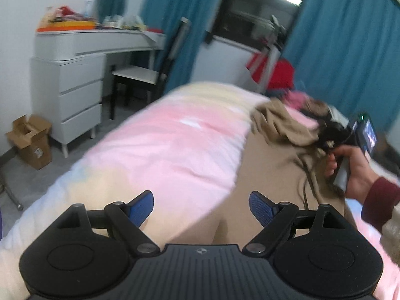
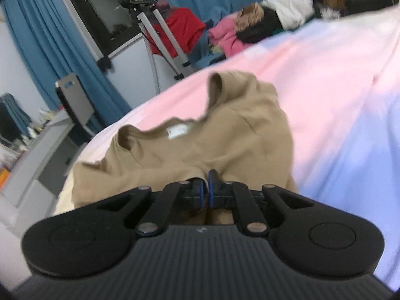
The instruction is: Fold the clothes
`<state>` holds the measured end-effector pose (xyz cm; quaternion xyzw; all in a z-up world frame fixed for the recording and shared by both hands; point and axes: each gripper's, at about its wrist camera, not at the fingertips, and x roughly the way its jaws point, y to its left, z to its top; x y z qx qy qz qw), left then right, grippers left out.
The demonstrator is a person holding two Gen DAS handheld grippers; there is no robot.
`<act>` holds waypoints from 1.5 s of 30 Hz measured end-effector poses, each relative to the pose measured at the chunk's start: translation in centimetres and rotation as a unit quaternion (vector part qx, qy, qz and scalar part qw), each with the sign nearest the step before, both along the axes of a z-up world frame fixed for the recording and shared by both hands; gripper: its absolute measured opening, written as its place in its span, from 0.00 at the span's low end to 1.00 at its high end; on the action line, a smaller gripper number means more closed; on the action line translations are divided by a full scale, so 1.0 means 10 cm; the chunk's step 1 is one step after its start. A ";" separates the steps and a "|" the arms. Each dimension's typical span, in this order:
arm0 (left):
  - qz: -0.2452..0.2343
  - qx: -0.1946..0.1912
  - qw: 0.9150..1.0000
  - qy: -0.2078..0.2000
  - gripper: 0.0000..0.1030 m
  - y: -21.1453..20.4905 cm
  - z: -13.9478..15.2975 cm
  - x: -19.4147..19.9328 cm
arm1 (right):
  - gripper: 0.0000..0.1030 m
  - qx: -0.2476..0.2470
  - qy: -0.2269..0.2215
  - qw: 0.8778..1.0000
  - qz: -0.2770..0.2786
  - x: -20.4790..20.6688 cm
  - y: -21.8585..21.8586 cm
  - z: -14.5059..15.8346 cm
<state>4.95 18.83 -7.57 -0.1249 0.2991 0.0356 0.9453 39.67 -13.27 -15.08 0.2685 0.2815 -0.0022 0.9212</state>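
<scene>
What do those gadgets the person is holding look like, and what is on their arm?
Each gripper, left and right, is matte black plastic with a ribbed body, round side discs, hinged link arms and blue textured finger pads. The sleeve is dark red.

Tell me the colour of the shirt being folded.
Tan shirt, plain, seen best in the right wrist view.

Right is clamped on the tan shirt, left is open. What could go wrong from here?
1. The right gripper pinches a bunched fold of the tan shirt, so lifting may drag extra layers and skew the fold.
2. The left gripper is open above the shirt's edge, holding nothing; a one-sided pull could twist the garment.
3. The shirt lies crumpled on the soft pink bedding, which the fingers might pinch too.
</scene>
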 end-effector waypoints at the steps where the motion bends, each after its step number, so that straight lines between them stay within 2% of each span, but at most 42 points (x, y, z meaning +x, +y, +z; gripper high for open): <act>1: -0.010 0.008 1.000 0.005 0.83 -0.04 -0.02 0.02 | 0.26 0.002 -0.006 1.000 0.004 -0.05 -0.03 0.00; 3: -0.020 0.021 0.999 0.013 0.83 -0.11 -0.05 0.04 | 0.61 -0.017 -0.034 0.999 0.012 -0.16 0.00 0.10; 4: -0.022 0.026 0.999 0.016 0.83 -0.13 -0.06 0.05 | 0.64 -0.028 -0.049 0.998 0.016 -0.22 0.01 0.15; 8: -0.022 0.039 0.999 0.025 0.83 -0.18 -0.09 0.06 | 0.64 -0.060 -0.098 0.992 0.048 -0.48 0.18 0.39; 11: -0.021 0.043 0.998 0.032 0.83 -0.17 -0.09 0.06 | 0.64 -0.033 -0.099 0.987 0.126 -0.55 0.44 0.43; 14: -0.019 0.050 0.998 0.037 0.83 -0.16 -0.09 0.07 | 0.64 -0.016 -0.045 0.981 0.190 -0.43 0.83 0.31; 17: -0.019 0.051 0.998 0.043 0.83 -0.15 -0.11 0.08 | 0.61 -0.063 -0.017 0.979 0.191 -0.26 1.16 0.21; 19: -0.020 0.049 0.998 0.046 0.83 -0.13 -0.12 0.09 | 0.34 -0.103 -0.008 0.981 0.165 -0.14 1.25 0.20; 20: -0.020 0.049 0.997 0.048 0.83 -0.12 -0.13 0.10 | 0.11 -0.124 -0.004 0.981 0.151 -0.08 1.29 0.19; 25: -0.024 0.042 0.997 0.052 0.83 -0.09 -0.16 0.12 | 0.07 -0.133 -0.041 0.986 0.092 -0.12 1.07 0.39; 32: -0.041 0.042 0.997 0.050 0.83 -0.12 -0.18 0.14 | 0.08 -0.126 0.000 0.991 0.052 0.05 0.64 0.09; 35: -0.047 0.043 0.996 0.057 0.83 -0.14 -0.22 0.19 | 0.10 -0.089 -0.001 0.994 0.064 0.07 0.53 0.04; 37: -0.051 0.048 0.996 0.060 0.83 -0.16 -0.24 0.22 | 0.16 -0.060 -0.006 0.995 0.074 0.01 0.47 0.09; 39: -0.055 0.045 0.995 0.063 0.83 -0.15 -0.26 0.25 | 0.48 -0.066 -0.015 0.994 0.086 -0.29 0.45 0.22; 41: -0.055 0.036 0.996 0.066 0.83 -0.13 -0.26 0.27 | 0.62 -0.075 -0.026 0.992 0.097 -0.62 0.43 0.36; 45: -0.057 0.032 0.996 0.067 0.82 -0.13 -0.23 0.26 | 0.61 -0.095 -0.046 0.987 0.120 -1.28 0.39 0.65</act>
